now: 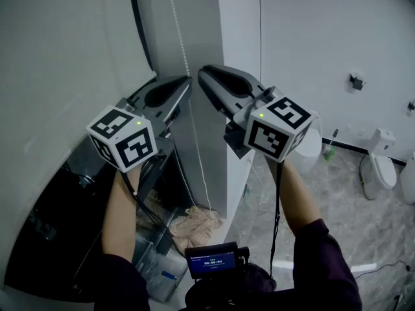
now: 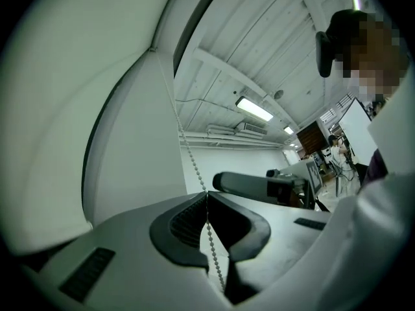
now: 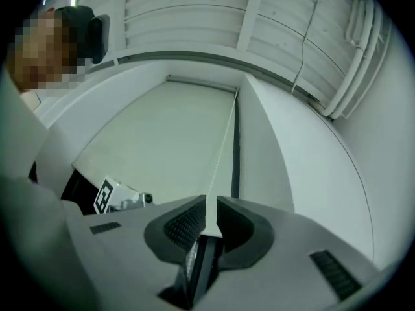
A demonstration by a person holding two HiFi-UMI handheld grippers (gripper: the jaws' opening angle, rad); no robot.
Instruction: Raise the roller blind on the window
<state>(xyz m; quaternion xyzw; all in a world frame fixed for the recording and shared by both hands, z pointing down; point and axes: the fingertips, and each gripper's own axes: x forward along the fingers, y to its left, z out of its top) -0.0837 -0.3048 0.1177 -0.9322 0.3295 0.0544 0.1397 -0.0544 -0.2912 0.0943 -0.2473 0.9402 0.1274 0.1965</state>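
Both grippers are held up by a person's bare forearms against a window, as seen from the head view. The roller blind (image 1: 58, 63) is drawn over the upper part of the window, and dark glass (image 1: 45, 238) is left exposed below its lower edge at the left. The bead chain (image 1: 178, 31) hangs down along the right edge of the blind, beside a pale wall (image 1: 311, 37).

The left gripper (image 1: 188, 80) is clamped on the bead chain: in the left gripper view the two dark pads are pressed together at their tips, and the beads are seen running up out of them and down behind them. The right gripper (image 1: 201, 72) is held just beside the left one, tip close to tip and slightly higher. In the right gripper view its pads are parted by a narrow slit, and the chain is seen running down into that slit, which is wider than the chain.

A crumpled cloth (image 1: 194, 227) lies on the floor below the window, and a white toilet (image 1: 377, 170) stands well apart at the right.
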